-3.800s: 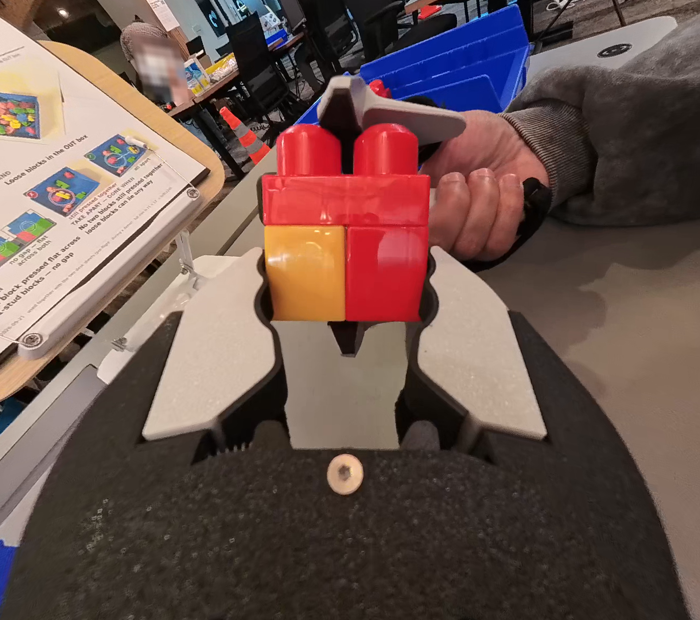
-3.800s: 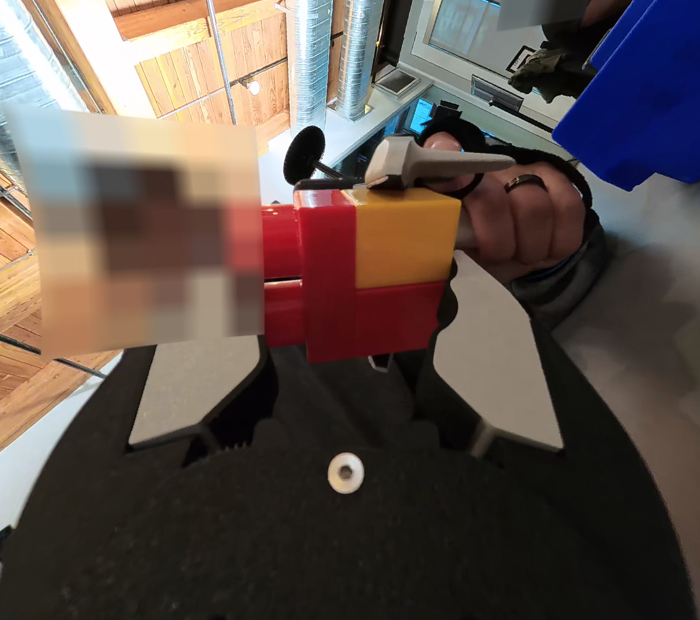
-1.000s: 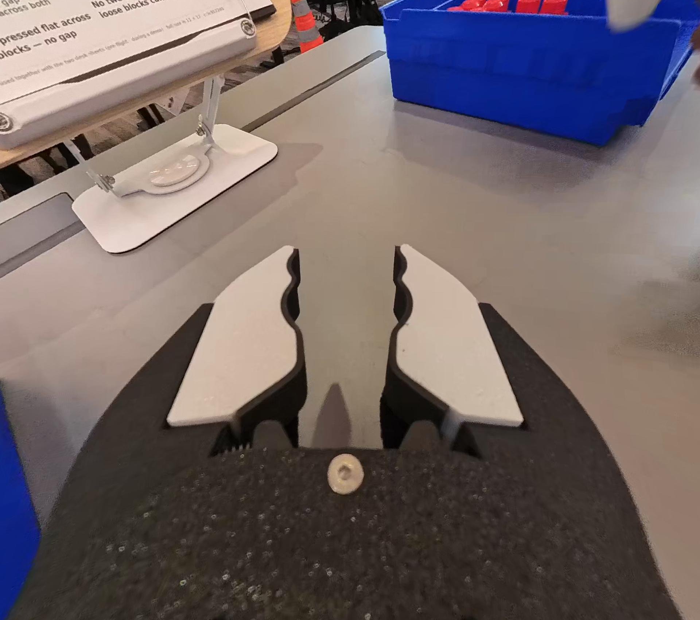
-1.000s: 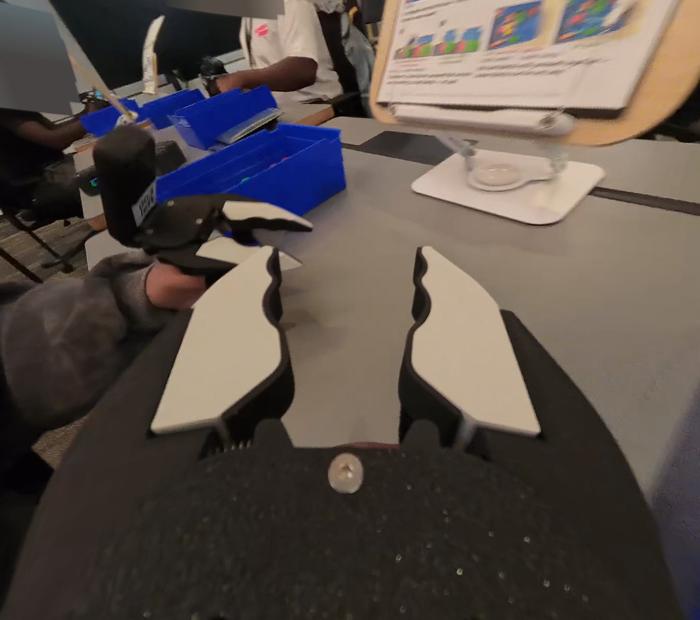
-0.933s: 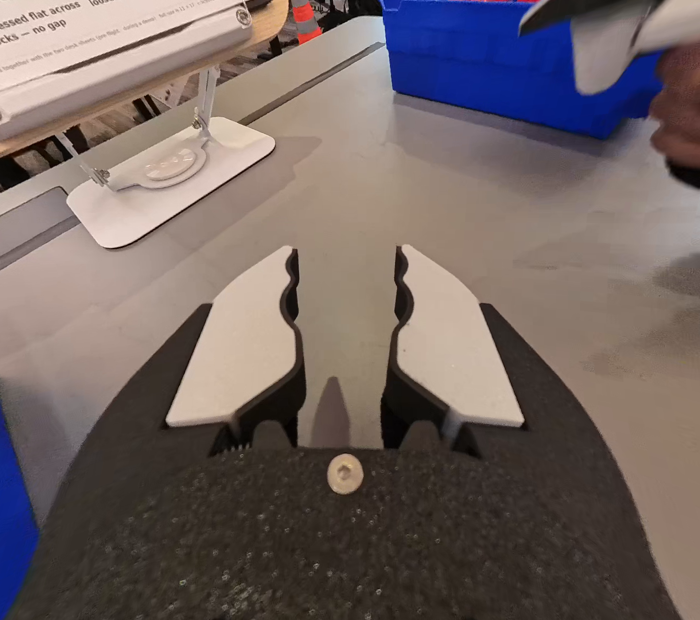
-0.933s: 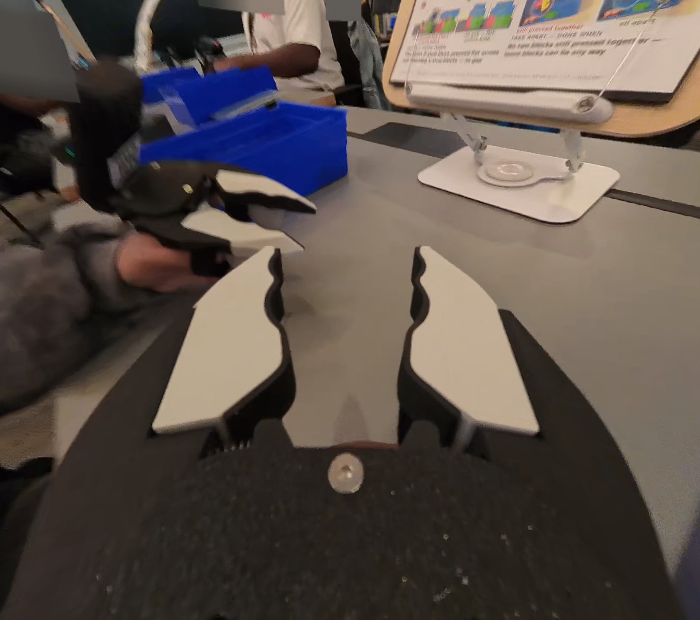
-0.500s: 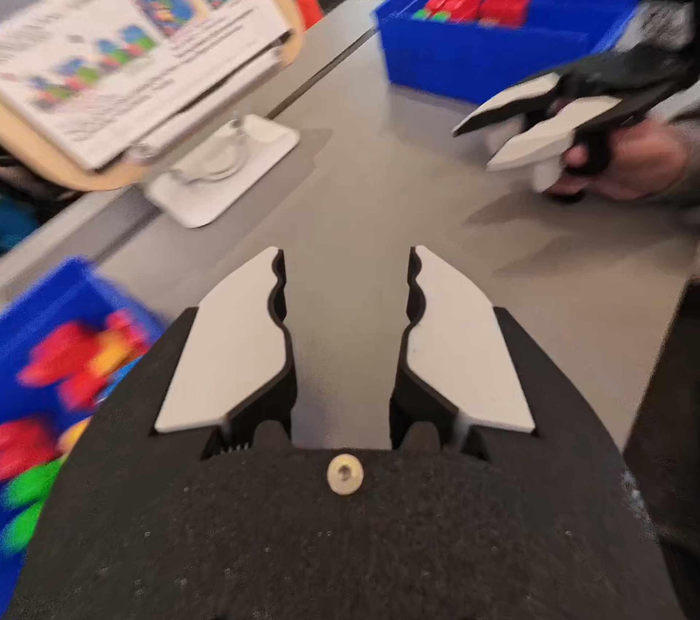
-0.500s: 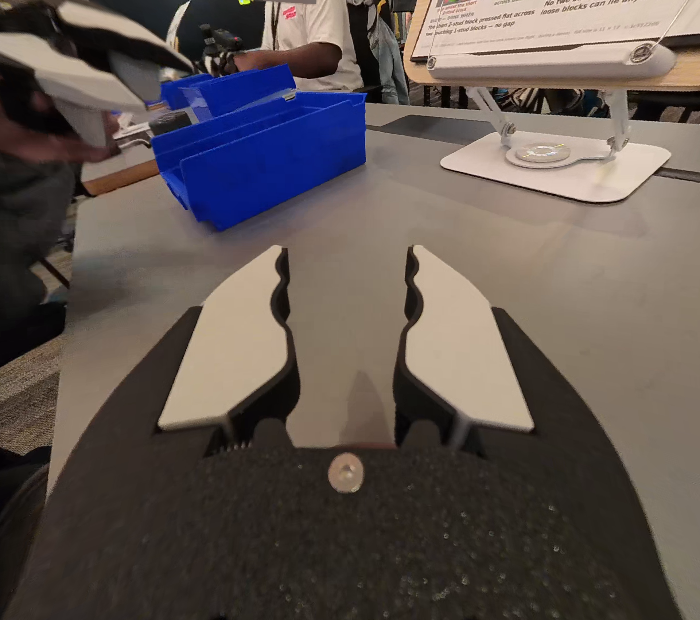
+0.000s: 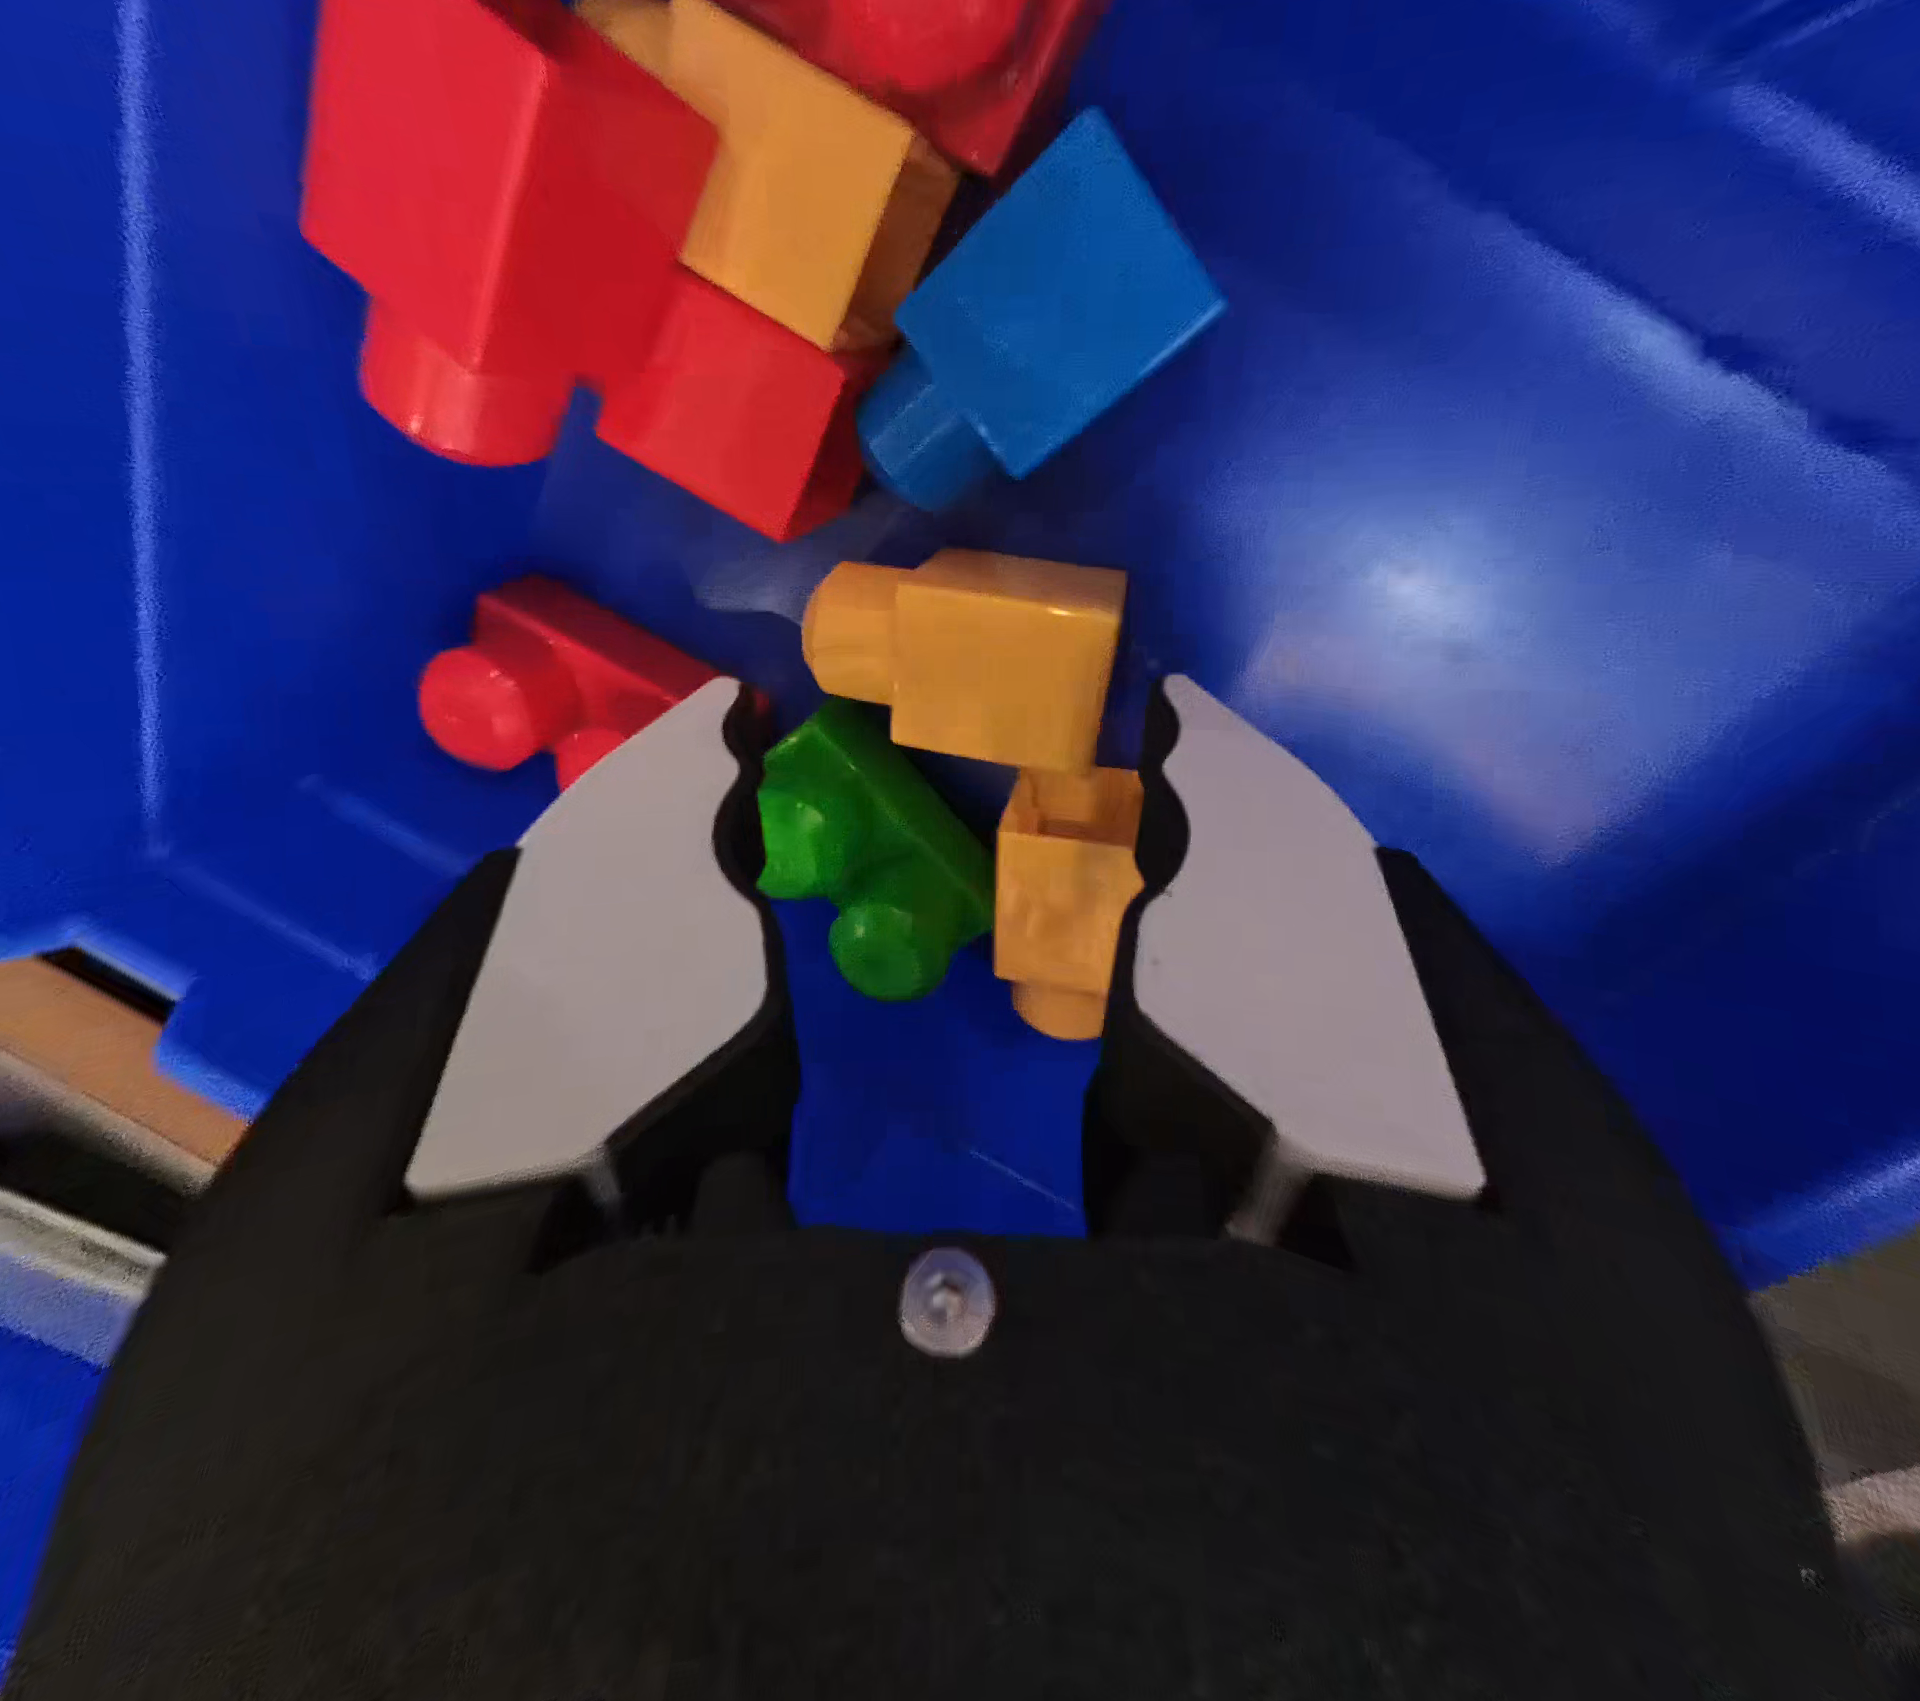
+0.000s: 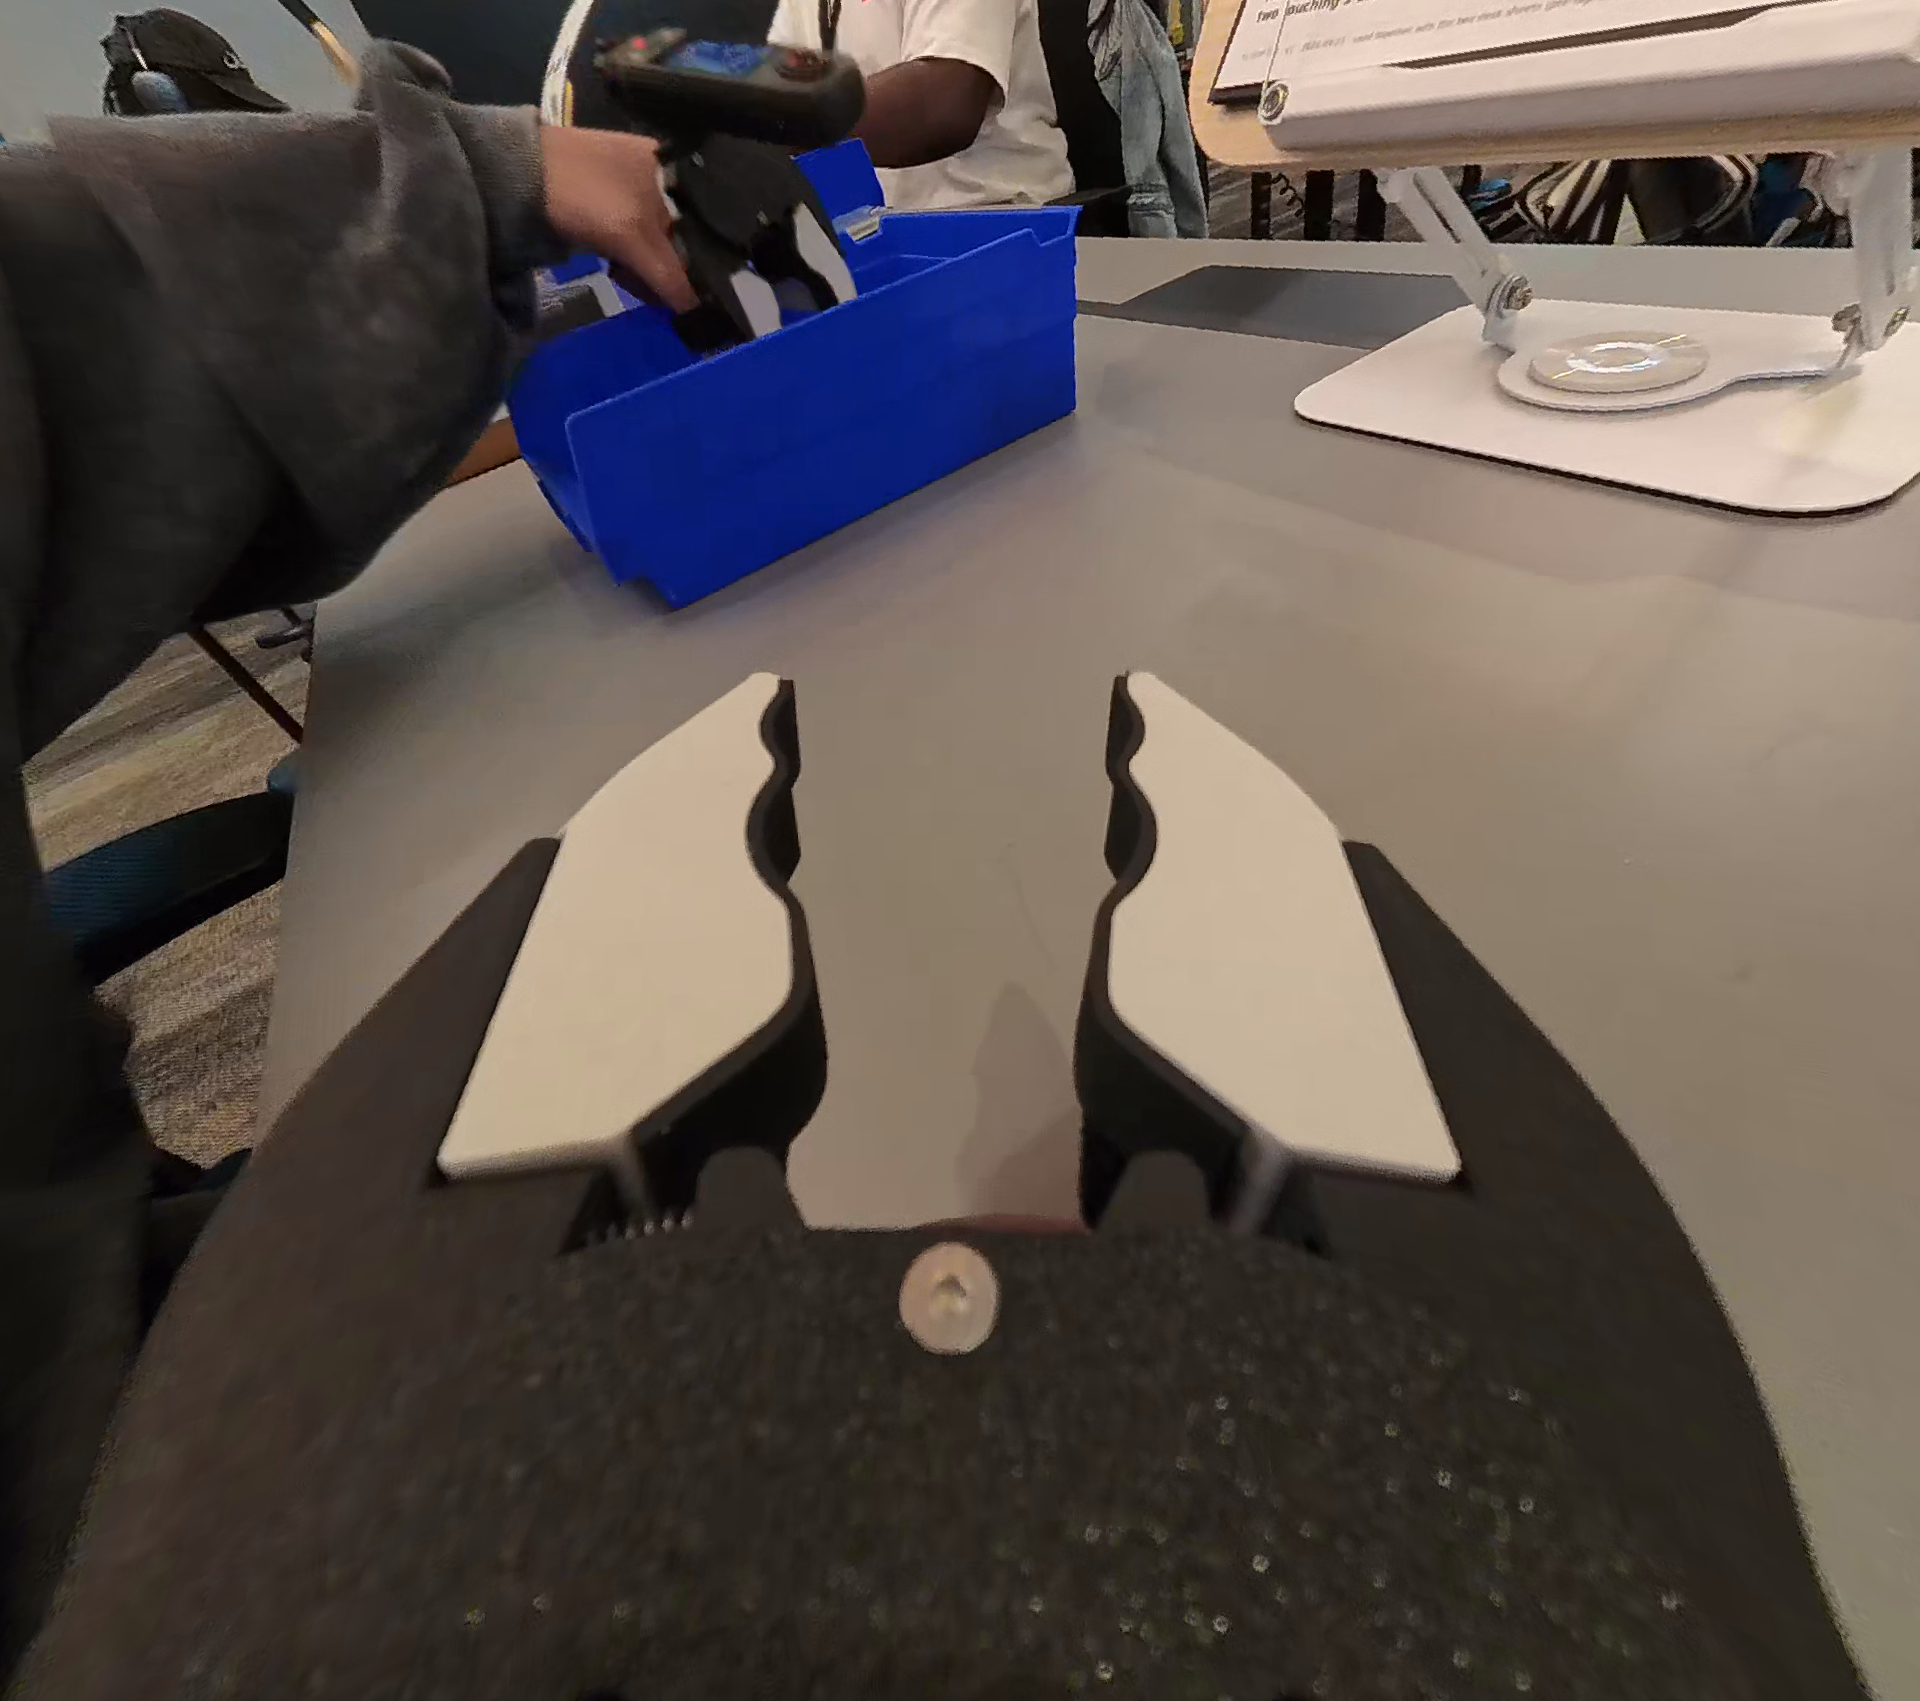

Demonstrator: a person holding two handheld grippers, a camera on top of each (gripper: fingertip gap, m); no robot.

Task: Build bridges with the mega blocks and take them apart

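Left claw (image 9: 951,778), spread wide, dips into the blue bin (image 9: 1558,508) over a green block (image 9: 868,841) and yellow block (image 9: 1065,893) (seemingly untouched). Right claw (image 10: 951,778) hangs released above the bare tabletop (image 10: 1351,664).

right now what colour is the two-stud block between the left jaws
Green: the two-stud block shows best in the left wrist view, lying in the blue bin.

The left gripper (image 9: 951,701) reaches down into the bin (image 9: 1507,508), its fingers apart. Between its fingertips lie 2 small blocks (image 9: 873,851), a third block (image 9: 977,659) just ahead, and a heap of blocks (image 9: 665,197) beyond. The bin (image 10: 831,415) sits on the bench (image 10: 1299,643), ahead-left of the right gripper (image 10: 951,685); the document stand (image 10: 1621,404) ahead-right.
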